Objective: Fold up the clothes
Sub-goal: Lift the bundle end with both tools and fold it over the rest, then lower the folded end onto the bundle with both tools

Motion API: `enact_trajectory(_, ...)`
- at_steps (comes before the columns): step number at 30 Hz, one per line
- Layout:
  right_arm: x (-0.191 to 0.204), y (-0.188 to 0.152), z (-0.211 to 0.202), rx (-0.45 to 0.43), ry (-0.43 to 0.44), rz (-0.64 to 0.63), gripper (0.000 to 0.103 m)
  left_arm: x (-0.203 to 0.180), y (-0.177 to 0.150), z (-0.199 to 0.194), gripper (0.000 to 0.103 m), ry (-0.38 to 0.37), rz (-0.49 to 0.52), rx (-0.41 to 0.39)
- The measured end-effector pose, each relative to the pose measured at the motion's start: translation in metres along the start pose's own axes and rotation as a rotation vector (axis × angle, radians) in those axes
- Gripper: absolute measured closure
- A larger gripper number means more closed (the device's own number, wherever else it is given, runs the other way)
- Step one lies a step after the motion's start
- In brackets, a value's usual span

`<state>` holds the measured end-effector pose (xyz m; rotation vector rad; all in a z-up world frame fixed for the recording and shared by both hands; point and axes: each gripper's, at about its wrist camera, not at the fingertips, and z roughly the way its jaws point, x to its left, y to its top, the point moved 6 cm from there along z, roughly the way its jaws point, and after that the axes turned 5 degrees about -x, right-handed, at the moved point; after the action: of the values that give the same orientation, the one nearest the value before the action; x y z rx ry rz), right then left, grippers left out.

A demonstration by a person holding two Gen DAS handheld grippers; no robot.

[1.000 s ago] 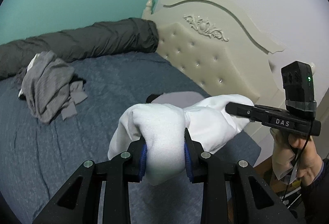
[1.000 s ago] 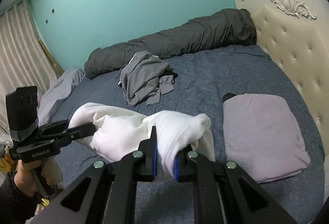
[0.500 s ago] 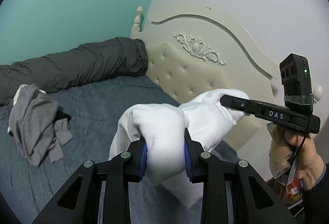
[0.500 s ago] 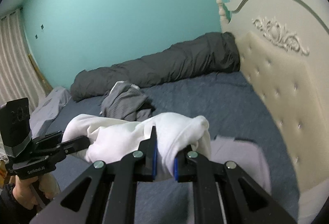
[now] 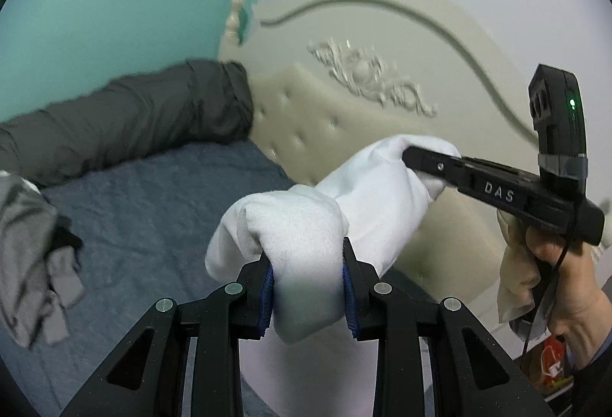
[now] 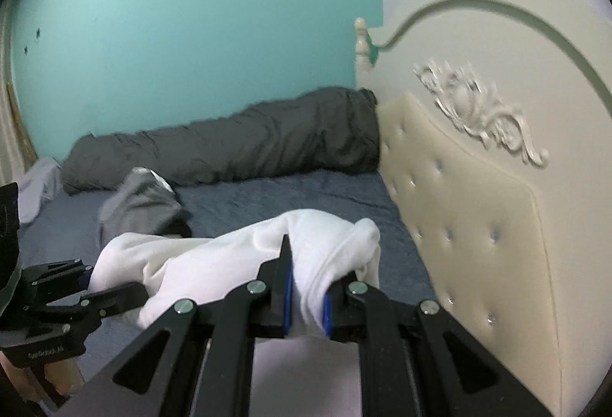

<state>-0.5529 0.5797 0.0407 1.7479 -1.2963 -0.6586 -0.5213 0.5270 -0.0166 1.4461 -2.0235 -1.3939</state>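
A bedroom with a flat turquoise wall [image 6: 191, 34] holds a bed covered in a dark blue textured bedspread [image 5: 153, 206], closed at one end by a cream tufted headboard with a carved scroll ornament [image 6: 478, 195].

The left gripper [image 5: 308, 275] is clamped on a thick bunch of a white, soft knit garment [image 5: 302, 225]; its blue pads [image 5: 267, 287] press into the cloth on both sides, and the fabric bulges up over the fingertips. From there the garment stretches as a loose roll toward the right gripper [image 6: 306, 296], which is pinched tight on a thinner fold of the same cloth, with blue pads [image 6: 287, 298] showing at either side of it. The garment hangs in the air between the two grippers, above the bedspread and close to the headboard. In the left wrist view, a bare hand [image 5: 566, 283] grips the handle of the right gripper, with a pale cloth bunched against the handle.

Farther out on the bed, a crumpled heap of grey clothes [image 6: 141, 202] lies on the bedspread. Behind it a long, rolled dark grey duvet [image 6: 237, 149] runs along the turquoise wall up to the headboard's corner post [image 6: 361, 42]. A pale lilac cloth [image 6: 38, 183] lies at the far left edge of the bed.
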Motion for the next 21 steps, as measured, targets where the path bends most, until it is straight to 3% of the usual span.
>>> enact_trajectory(8,-0.041,-0.127,0.016,0.17,0.012,0.061,0.092,-0.022,-0.121,0.034,0.071,-0.044,-0.075,0.16)
enact_trajectory(13,-0.05,-0.182,-0.006,0.239,0.041,0.103,0.092,-0.038,-0.157,0.023,0.071,-0.043,-0.082,0.183)
enact_trajectory(21,-0.057,-0.236,-0.021,0.344,0.045,0.165,0.092,-0.042,-0.206,0.016,0.071,-0.032,-0.174,0.238)
